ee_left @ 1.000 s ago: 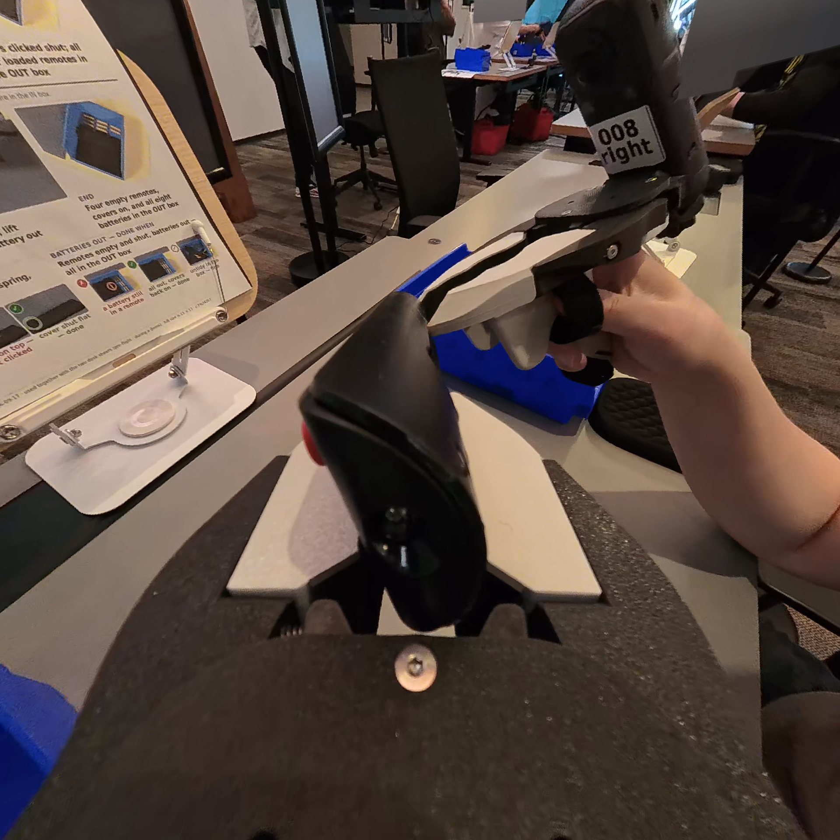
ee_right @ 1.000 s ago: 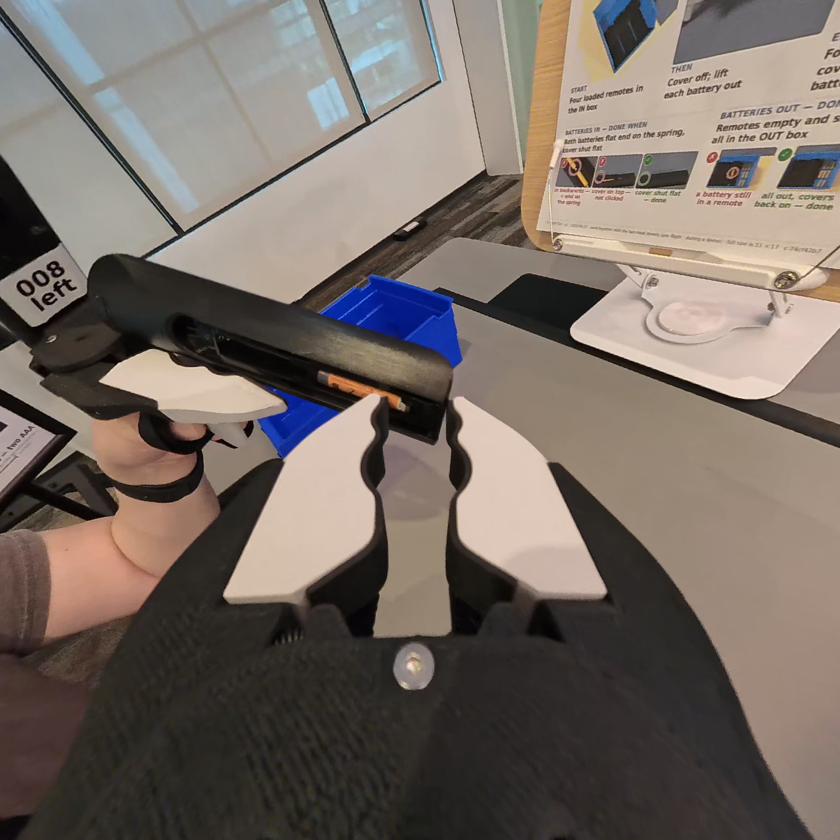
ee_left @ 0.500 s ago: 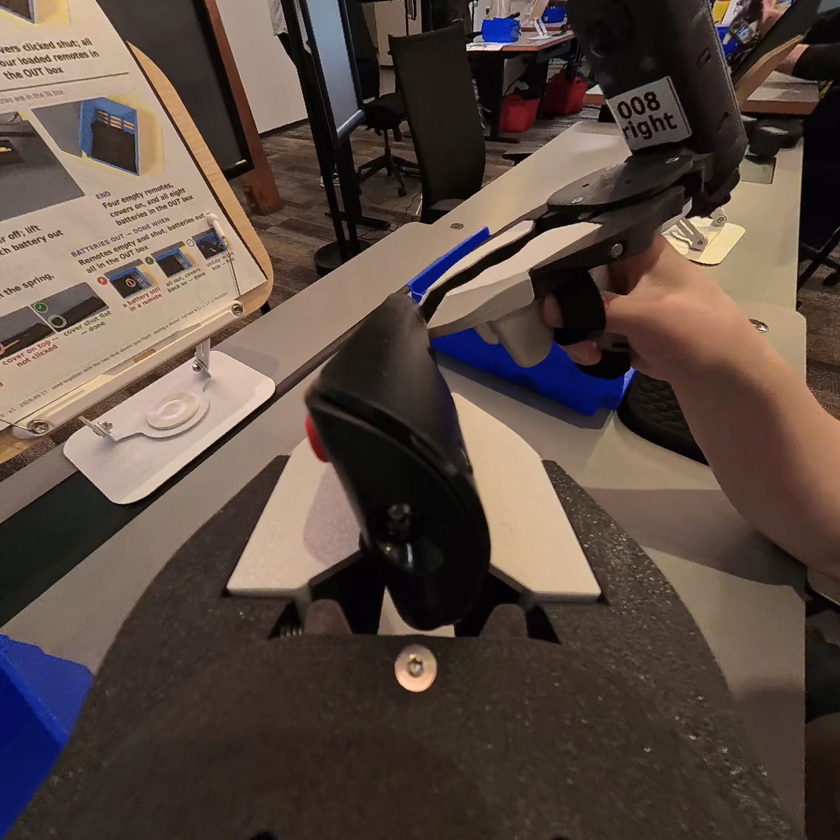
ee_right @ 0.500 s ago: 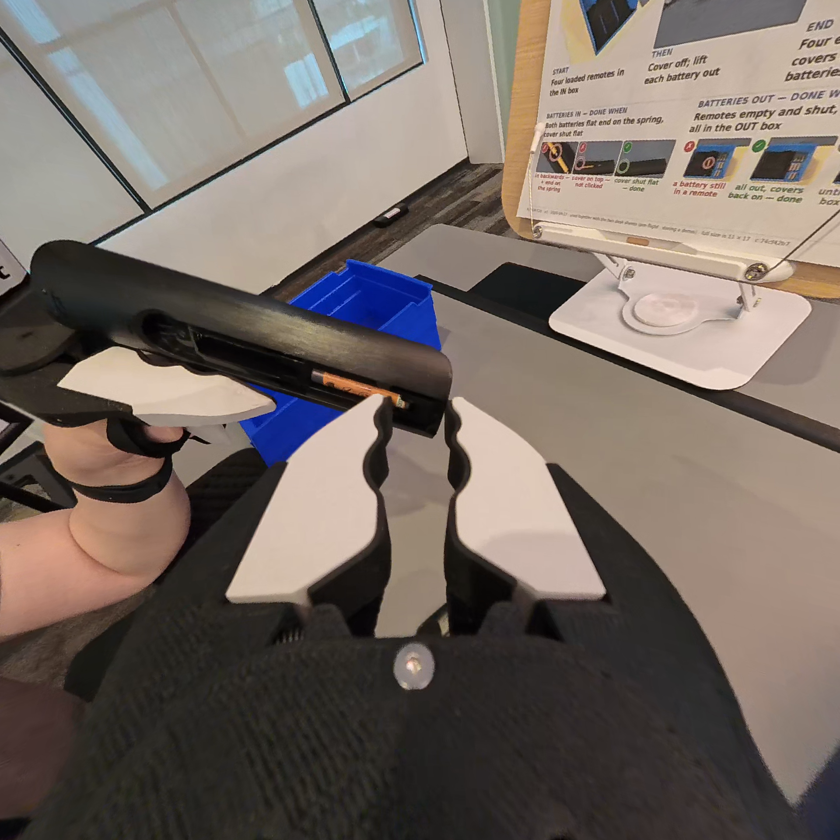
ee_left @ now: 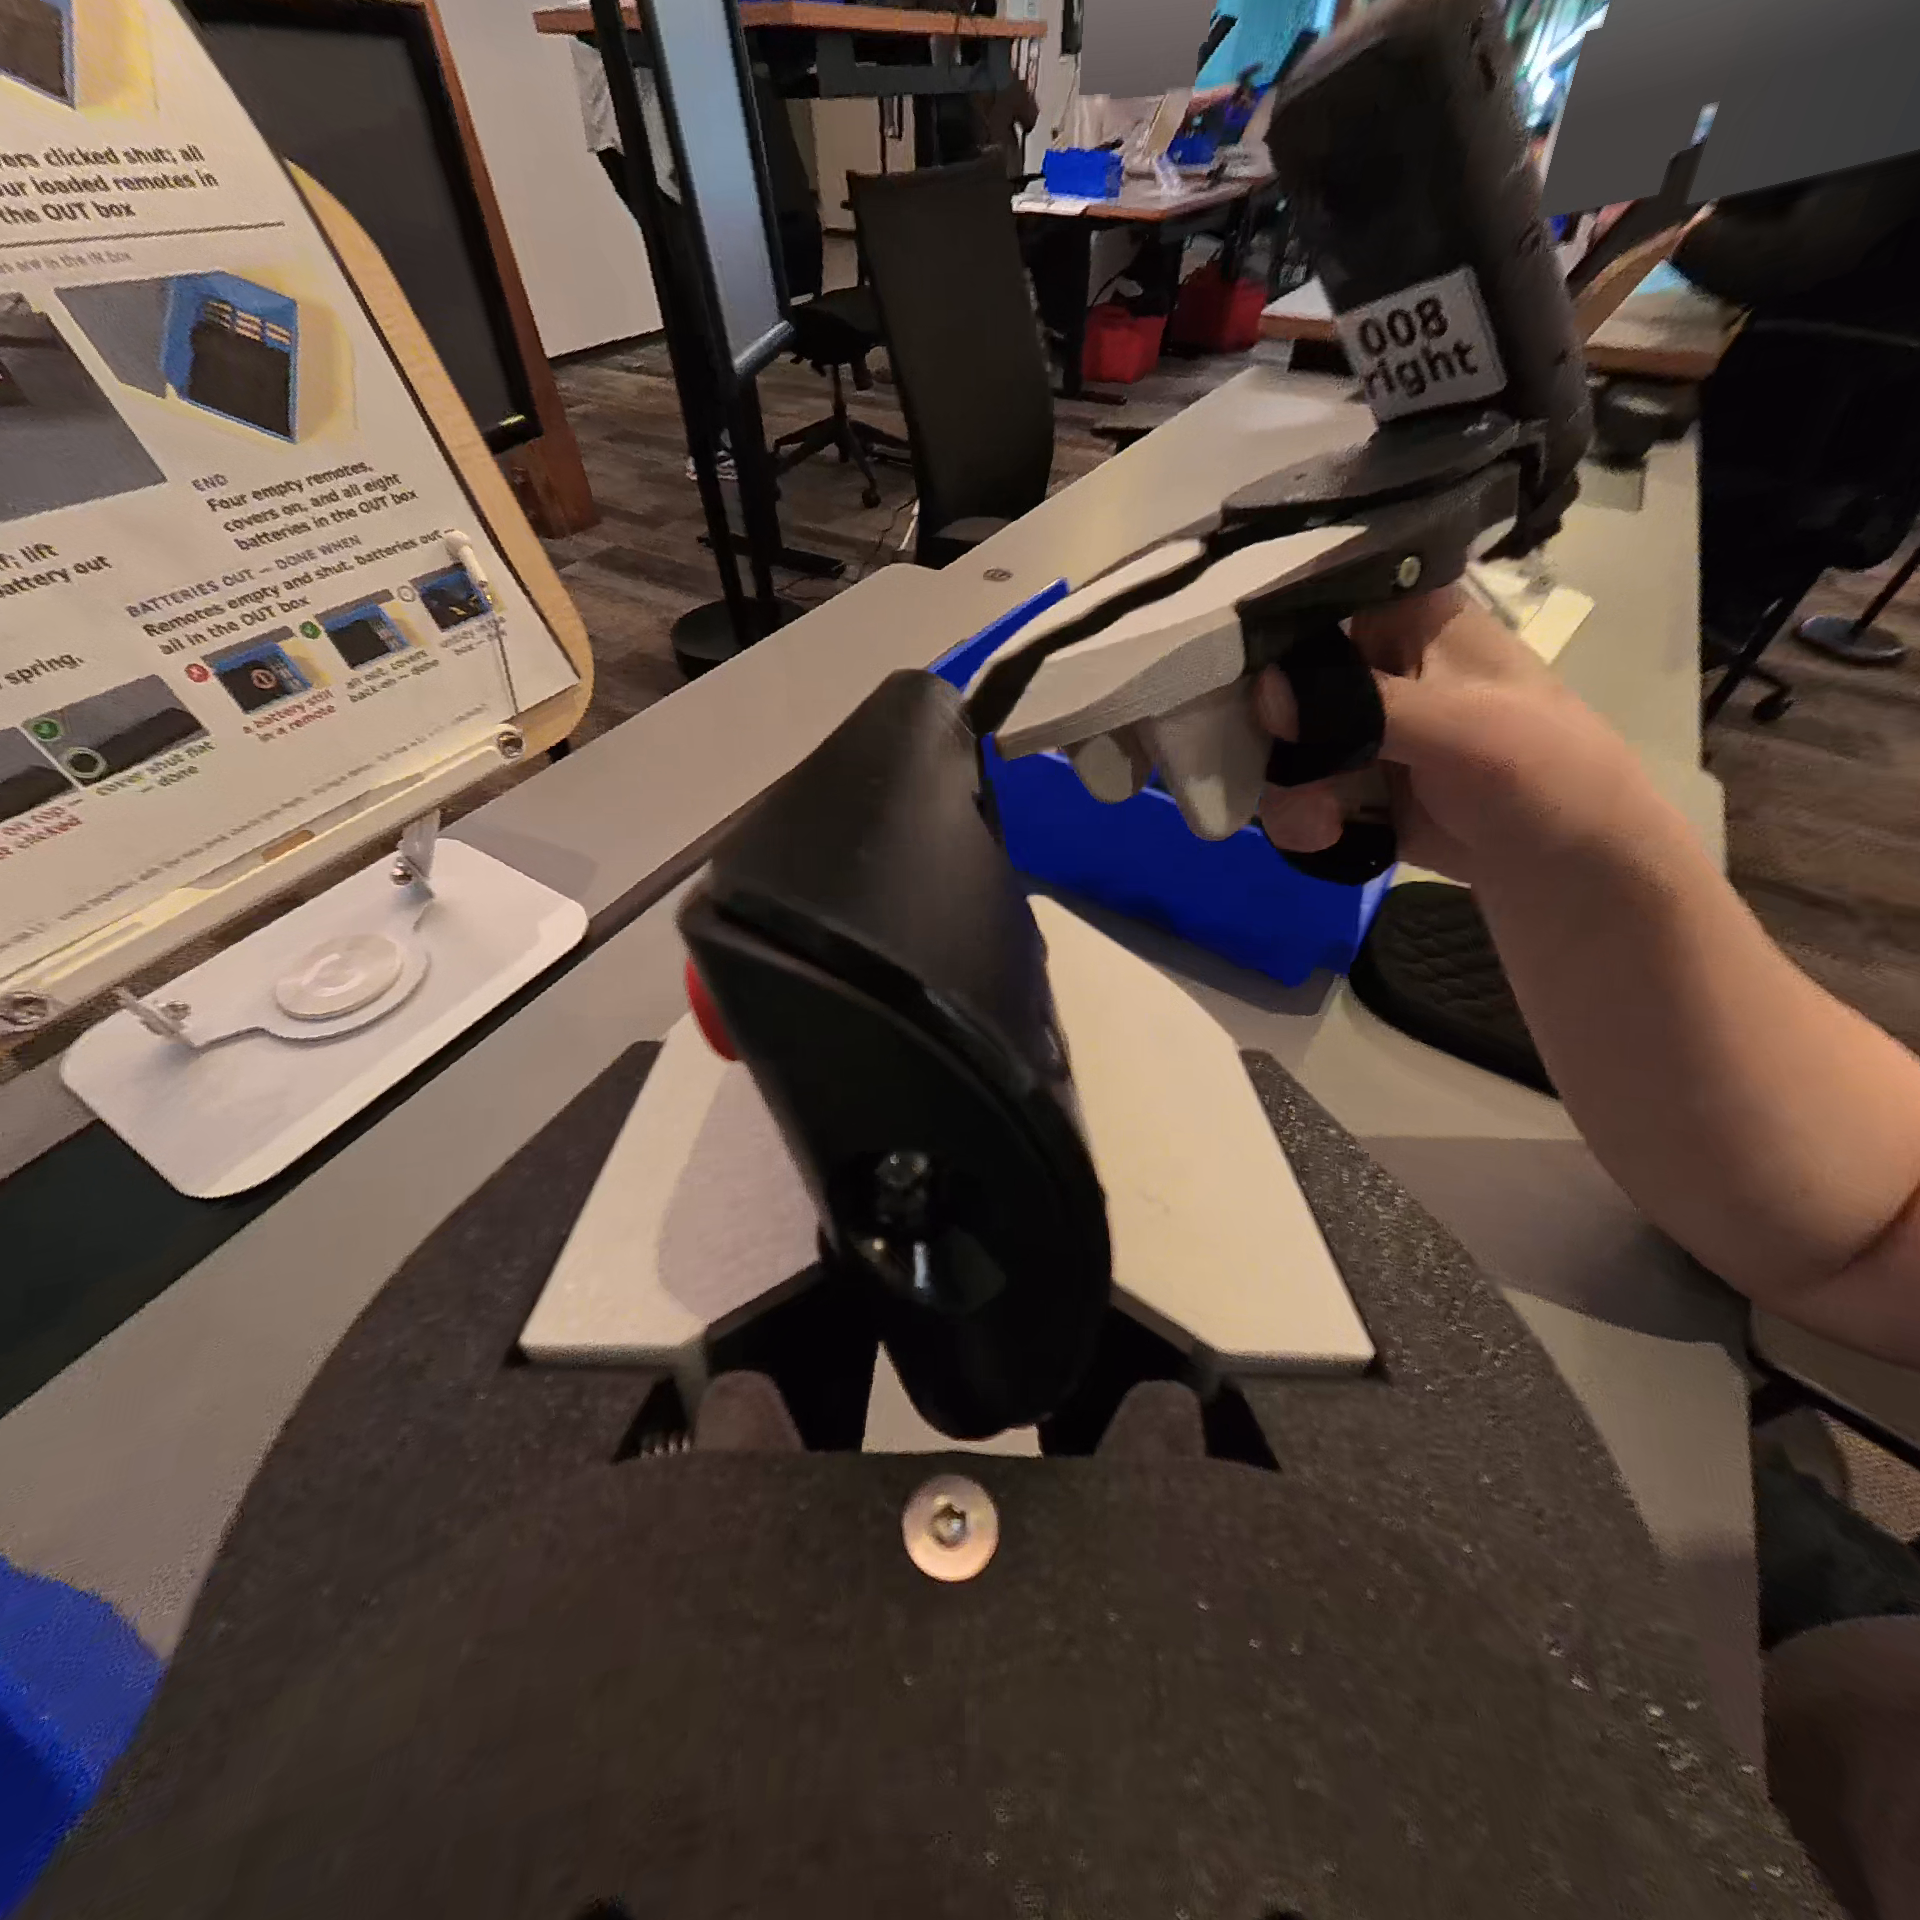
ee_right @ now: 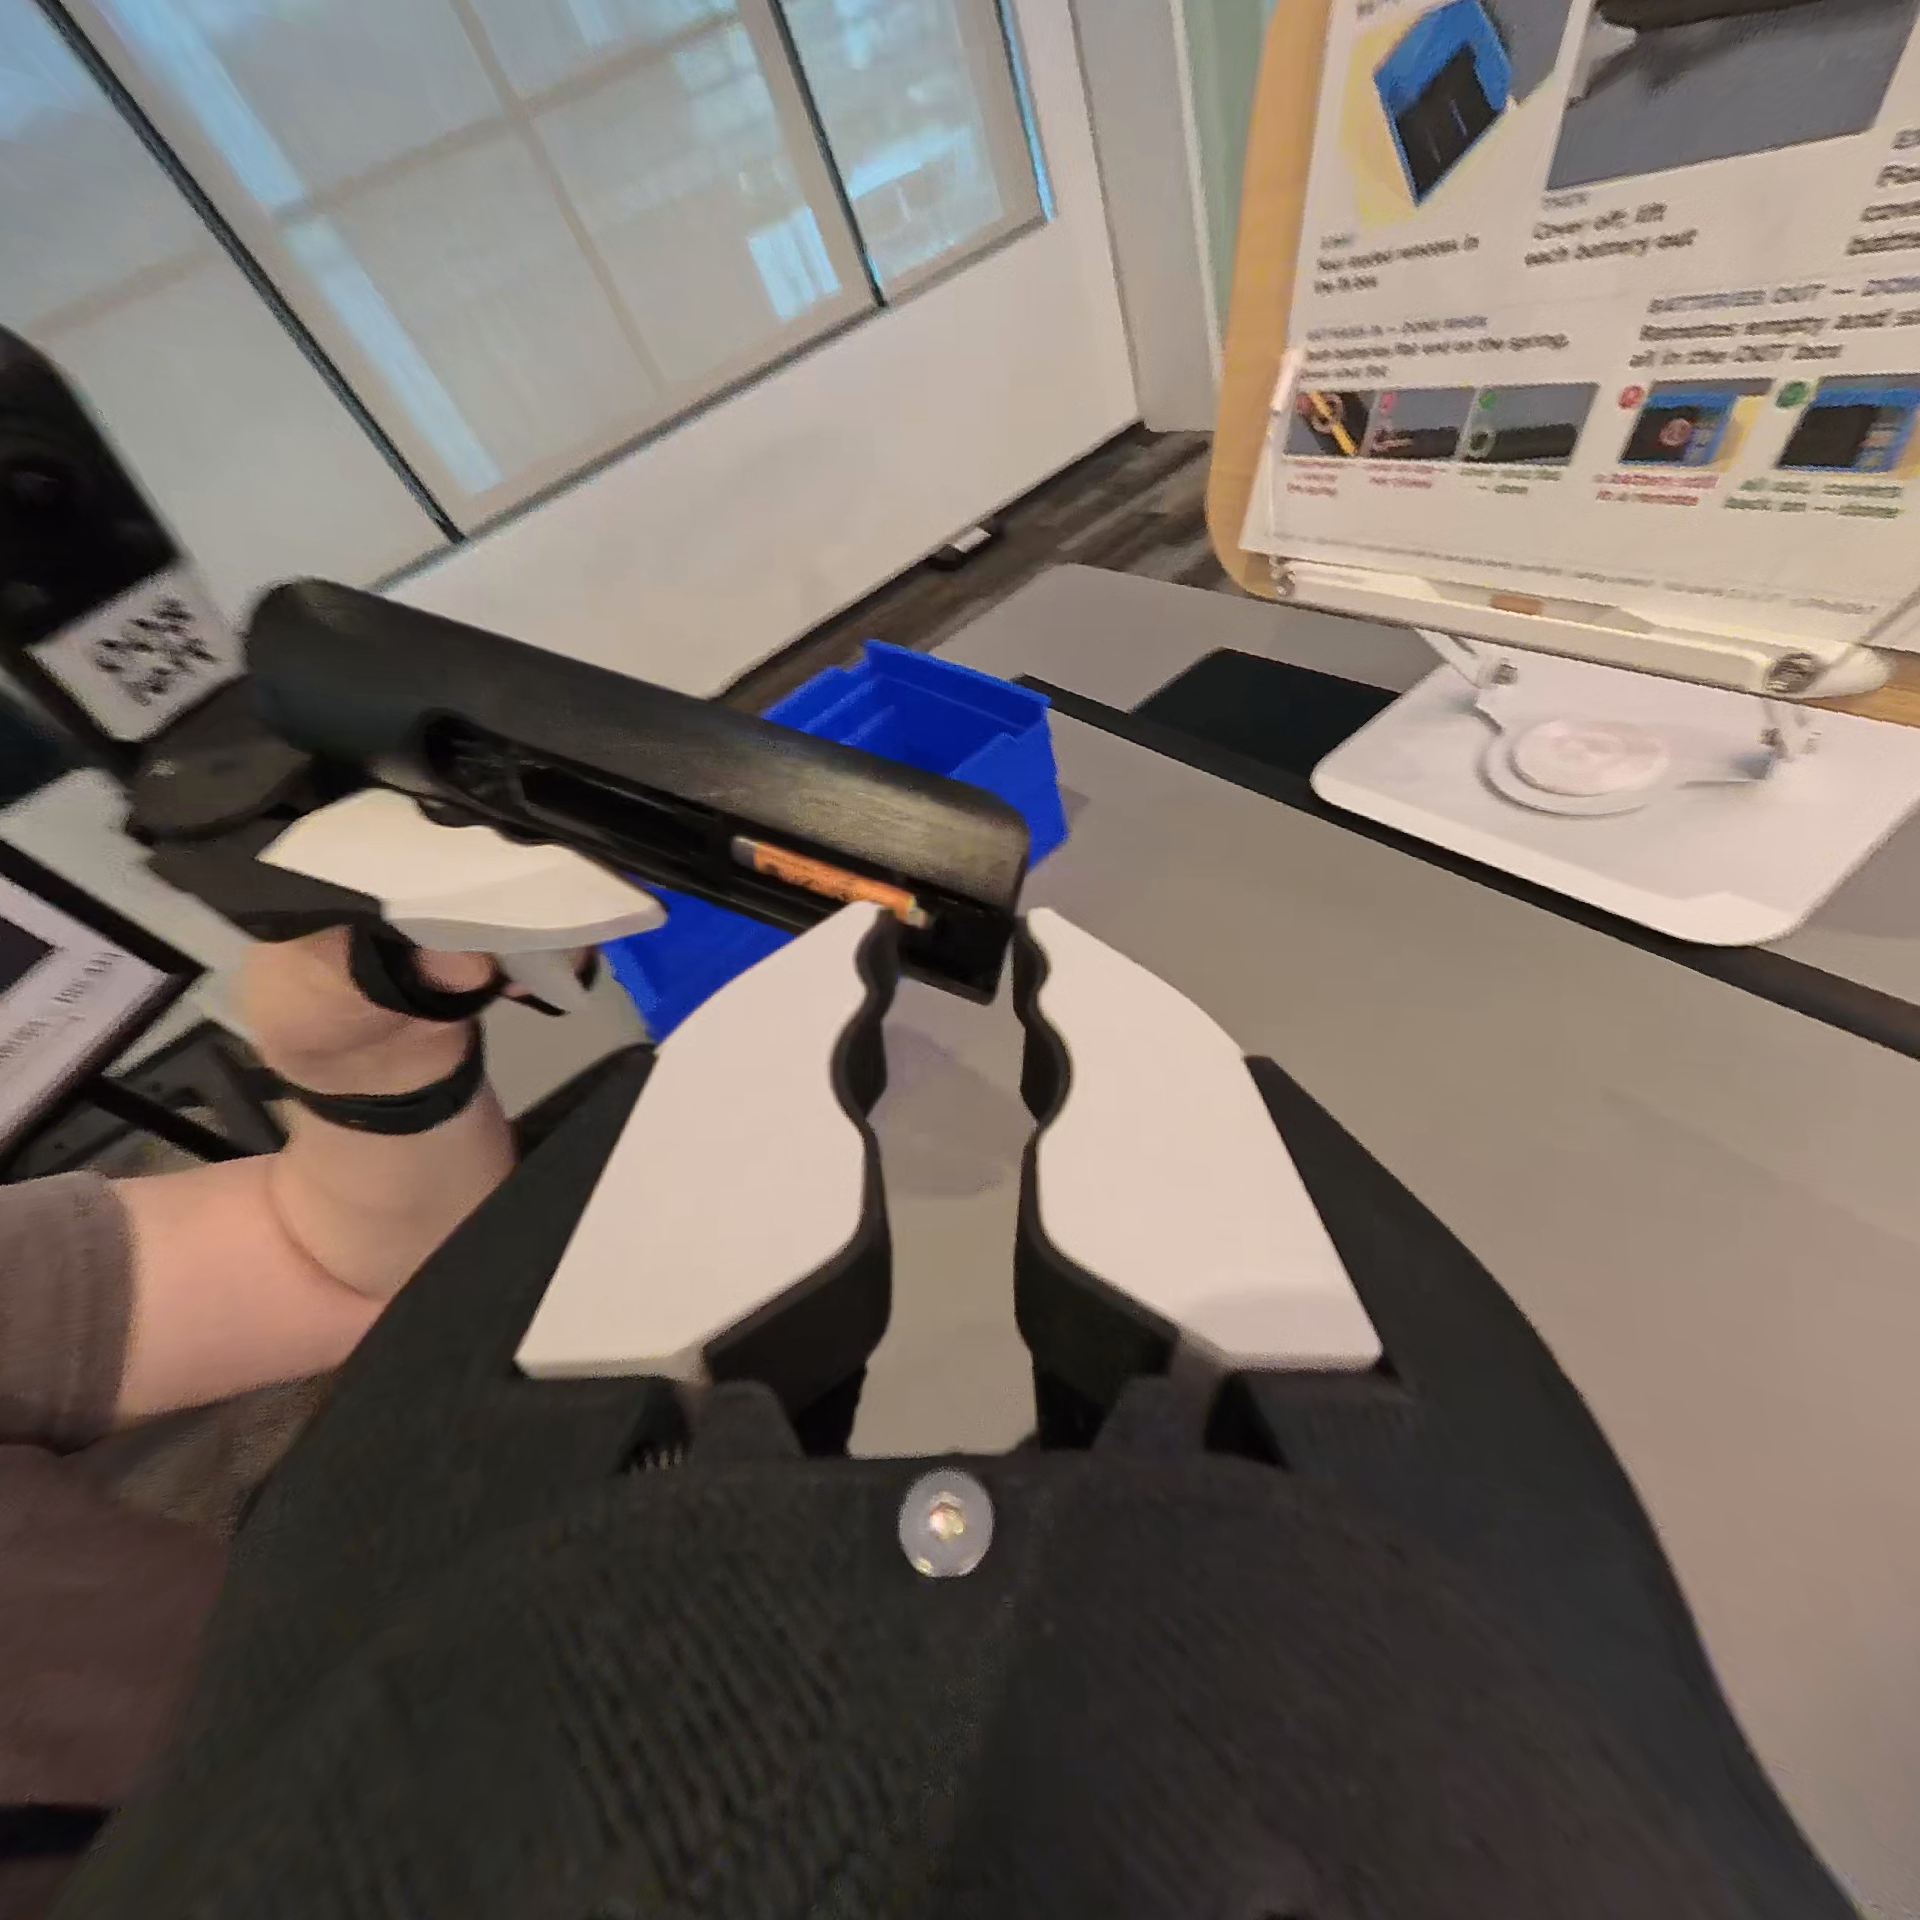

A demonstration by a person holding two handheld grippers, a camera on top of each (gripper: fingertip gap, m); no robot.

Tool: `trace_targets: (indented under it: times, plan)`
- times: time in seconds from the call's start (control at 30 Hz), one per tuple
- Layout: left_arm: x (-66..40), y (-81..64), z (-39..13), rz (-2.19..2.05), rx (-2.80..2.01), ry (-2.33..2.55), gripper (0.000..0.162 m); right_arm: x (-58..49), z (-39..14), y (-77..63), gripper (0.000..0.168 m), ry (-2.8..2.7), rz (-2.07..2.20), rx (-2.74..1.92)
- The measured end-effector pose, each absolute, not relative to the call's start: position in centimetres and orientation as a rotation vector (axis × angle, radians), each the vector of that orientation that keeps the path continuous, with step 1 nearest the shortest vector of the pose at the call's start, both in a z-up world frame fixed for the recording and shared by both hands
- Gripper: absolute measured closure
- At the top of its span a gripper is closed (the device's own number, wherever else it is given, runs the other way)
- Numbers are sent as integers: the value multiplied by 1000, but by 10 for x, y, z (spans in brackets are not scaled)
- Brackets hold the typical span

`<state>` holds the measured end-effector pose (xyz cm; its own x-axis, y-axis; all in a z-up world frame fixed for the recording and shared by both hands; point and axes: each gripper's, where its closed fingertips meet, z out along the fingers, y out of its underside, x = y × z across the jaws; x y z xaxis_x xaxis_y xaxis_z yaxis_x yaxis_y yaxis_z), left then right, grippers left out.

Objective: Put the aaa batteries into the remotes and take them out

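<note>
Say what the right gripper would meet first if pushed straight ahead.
Probably the black remote: its open end, with an orange battery inside, sits just past the right gripper; depth unclear.

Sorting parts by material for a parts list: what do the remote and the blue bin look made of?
Remote: looks like black moulded plastic, matte with a faint brushed sheen along its side. Blue bin: seemingly rigid plastic, uniformly saturated colour with a slight gloss and moulded inner ribs. Neither is certain from looks alone.
</note>
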<state>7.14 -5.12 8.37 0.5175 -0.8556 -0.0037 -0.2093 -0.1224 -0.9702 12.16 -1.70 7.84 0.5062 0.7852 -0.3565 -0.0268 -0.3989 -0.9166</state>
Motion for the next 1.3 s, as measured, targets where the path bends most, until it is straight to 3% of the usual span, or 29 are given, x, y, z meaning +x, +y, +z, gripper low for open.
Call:
trace_targets:
  times: [0.17,0.47,0.6,0.73,1.3]
  plan:
    - [68,-51,87,-729,-1630,901,142,116,84,-19,136,-611,1078,-1724]
    - [75,-53,88,-779,-1616,881,142,117,86,-16,137,-573,1088,-1699]
    - [73,-55,91,-813,-1612,874,142,114,91,-21,129,-602,1127,-1671]
    - [73,-56,91,-813,-1613,879,142,115,89,-19,138,-603,1079,-1674]
    - [76,-56,88,-751,-1612,884,144,118,86,-19,139,-640,1028,-1708]
